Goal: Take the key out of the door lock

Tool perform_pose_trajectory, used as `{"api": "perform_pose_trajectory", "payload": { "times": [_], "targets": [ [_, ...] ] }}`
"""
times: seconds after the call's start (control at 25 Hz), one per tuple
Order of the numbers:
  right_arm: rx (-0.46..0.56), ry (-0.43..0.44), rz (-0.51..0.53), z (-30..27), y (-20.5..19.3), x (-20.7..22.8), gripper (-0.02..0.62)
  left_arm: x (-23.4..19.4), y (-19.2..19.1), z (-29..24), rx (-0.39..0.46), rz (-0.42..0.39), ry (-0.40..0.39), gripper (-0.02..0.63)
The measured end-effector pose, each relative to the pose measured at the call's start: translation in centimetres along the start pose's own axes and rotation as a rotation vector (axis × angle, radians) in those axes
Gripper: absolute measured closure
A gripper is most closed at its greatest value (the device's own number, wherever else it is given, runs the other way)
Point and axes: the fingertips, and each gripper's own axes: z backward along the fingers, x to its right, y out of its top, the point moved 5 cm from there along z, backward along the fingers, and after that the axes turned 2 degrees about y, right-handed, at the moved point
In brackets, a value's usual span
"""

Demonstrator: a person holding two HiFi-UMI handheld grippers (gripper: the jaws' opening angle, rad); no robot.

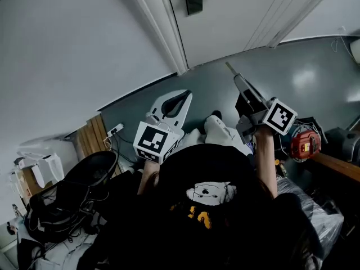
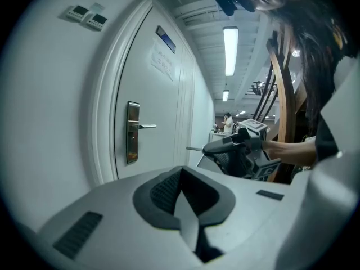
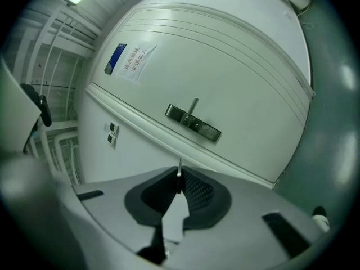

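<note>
A thin metal key (image 3: 179, 170) sticks out from between the jaws of my right gripper (image 3: 179, 185), which is shut on it. The key (image 1: 229, 68) points toward the white door (image 1: 236, 21), clear of the lock plate with its lever handle (image 3: 193, 123). In the left gripper view the right gripper (image 2: 209, 149) is held level to the right of the lock plate (image 2: 133, 131), with the key (image 2: 194, 148) poking out toward the door. My left gripper (image 2: 181, 187) is shut with nothing in it and hangs lower and to the left (image 1: 181, 99).
A black chair (image 1: 84, 179) stands at the lower left, with a power strip (image 1: 114, 131) and wood panels (image 1: 93, 136) by the wall. A red device (image 1: 305, 142) lies at the right. A paper notice (image 3: 126, 61) hangs on the door. Wall switches (image 2: 84, 16) sit left of the frame.
</note>
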Motion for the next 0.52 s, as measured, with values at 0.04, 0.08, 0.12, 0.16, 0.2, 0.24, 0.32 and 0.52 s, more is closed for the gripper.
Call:
{"api": "perform_pose_trajectory", "payload": {
  "times": [0.04,0.08,0.12,0.16,0.2,0.24,0.32,0.52],
  "targets": [
    [-0.002,-0.003,0.004,-0.2,-0.3,-0.3,0.575,-0.3,-0.2,0.4,0.000,0.003,-0.001,0.600],
    [-0.004,-0.007,0.009,-0.5,-0.6,-0.5,0.575,-0.6,-0.4,0.8,0.000,0.006,-0.002,0.600],
    [-0.007,-0.011,0.015,-0.7,-0.8,-0.7,0.575,-0.8,-0.6,1.2,0.000,0.009,-0.003,0.601],
    [-0.009,-0.013,0.020,-0.8,-1.0,-0.8,0.575,-0.9,-0.8,1.5,0.001,0.011,-0.004,0.600],
    [-0.009,-0.014,0.023,-0.8,-1.0,-0.9,0.575,-0.9,-0.9,1.7,0.001,0.013,-0.004,0.601],
    [-0.009,-0.016,0.025,-0.7,-1.0,-1.0,0.575,-0.8,-1.0,1.8,0.001,0.014,-0.005,0.601],
    [-0.003,-0.026,0.022,-0.4,-0.8,-1.0,0.575,-0.6,-1.2,2.0,-0.002,0.015,-0.008,0.600],
    [0.012,-0.034,0.016,0.8,-1.8,-1.4,0.575,0.3,-2.3,3.6,-0.015,0.021,-0.007,0.601]
  ]
}}
